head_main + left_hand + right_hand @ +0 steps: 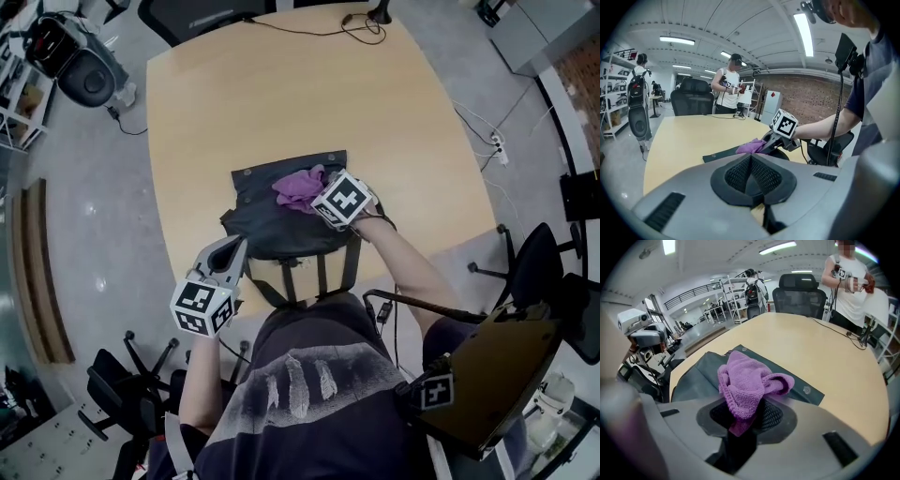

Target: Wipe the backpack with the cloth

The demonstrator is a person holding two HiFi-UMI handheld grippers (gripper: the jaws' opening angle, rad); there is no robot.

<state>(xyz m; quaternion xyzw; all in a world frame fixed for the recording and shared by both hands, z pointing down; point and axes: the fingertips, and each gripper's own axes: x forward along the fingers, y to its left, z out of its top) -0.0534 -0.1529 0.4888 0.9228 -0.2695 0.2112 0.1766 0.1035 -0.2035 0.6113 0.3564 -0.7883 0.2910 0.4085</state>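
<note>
A dark backpack (pixel 272 225) lies flat near the table's front edge, straps hanging toward me. A crumpled purple cloth (pixel 298 187) rests on its upper right part. My right gripper (pixel 317 195) is shut on that cloth (pixel 745 385), which bulges out of the jaws over the backpack (pixel 693 376). My left gripper (pixel 236 246) hovers at the backpack's near left corner. In its own view the jaws meet with nothing seen between them (pixel 752 173). That view also shows the backpack (pixel 722 153), the cloth (pixel 751 146) and the right gripper (pixel 769 143) beyond.
The light wooden table (pixel 281 94) stretches away from the backpack. A black office chair (pixel 202 14) and cables (pixel 356 28) are at its far edge. More chairs stand near me at right (pixel 534 262) and lower left (pixel 122 384). People stand in the background (pixel 729 89).
</note>
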